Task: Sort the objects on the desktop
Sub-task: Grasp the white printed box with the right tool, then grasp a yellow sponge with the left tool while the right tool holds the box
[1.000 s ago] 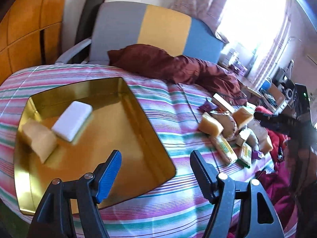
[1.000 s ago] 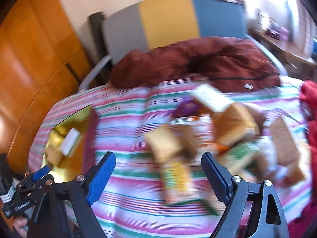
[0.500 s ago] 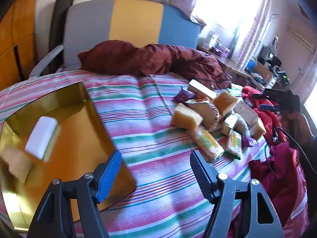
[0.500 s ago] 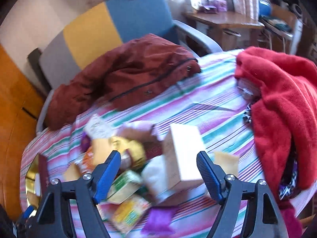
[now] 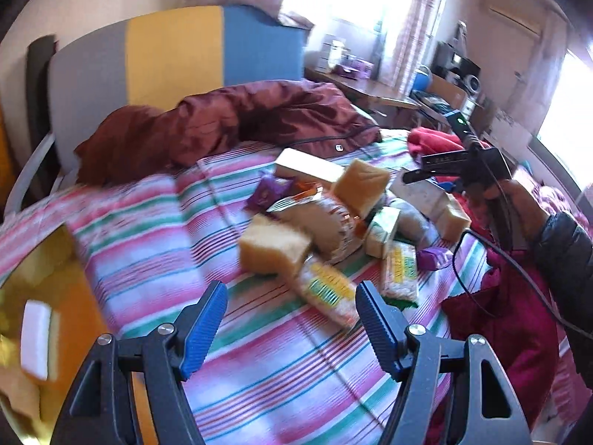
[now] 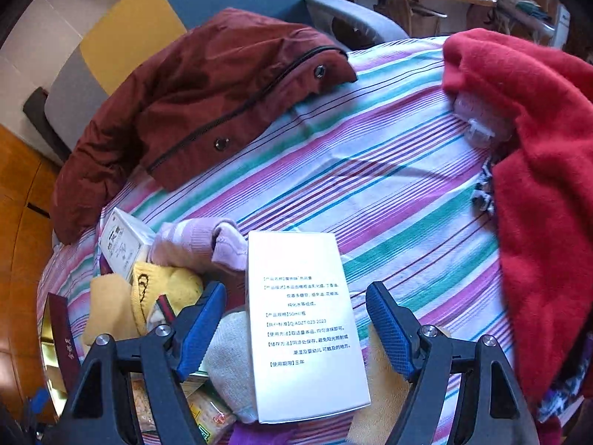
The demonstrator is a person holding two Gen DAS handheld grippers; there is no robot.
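The right tool (image 6: pixel 292 328) hangs spread wide over the white box (image 6: pixel 302 324), which lies flat on top of the pile on the striped surface (image 6: pixel 389 170), its printed face up and its long sides running roughly along the fingers — nothing is gripped yet. The box looks like light, stiff card with smooth, slightly glossy faces; I judge it will slip if pinched hard at a corner and dent if squeezed across the broad face, so the two long edges near mid-length are the place to take it. It sits on soft things — a grey sock (image 6: pixel 229 367), a lilac sock (image 6: pixel 200 244), something yellow (image 6: pixel 163 289) — so it may tip as a finger presses down. The left tool (image 5: pixel 291 324) is also spread and empty, pointed at the same pile, where sponges (image 5: pixel 272 246) and snack packets (image 5: pixel 330 293) lie jumbled; the sponges should be light and squashy, the packets crinkly and slick. At the left edge of that view sits the gold tray (image 5: pixel 70 319), holding a white block (image 5: pixel 35 339) and what seems to be a tan piece beside it, blurred. The rest of the tray floor is bare. A maroon jacket (image 6: pixel 207 100) and a red fleece (image 6: pixel 537 170) lie at the edges of the surface.
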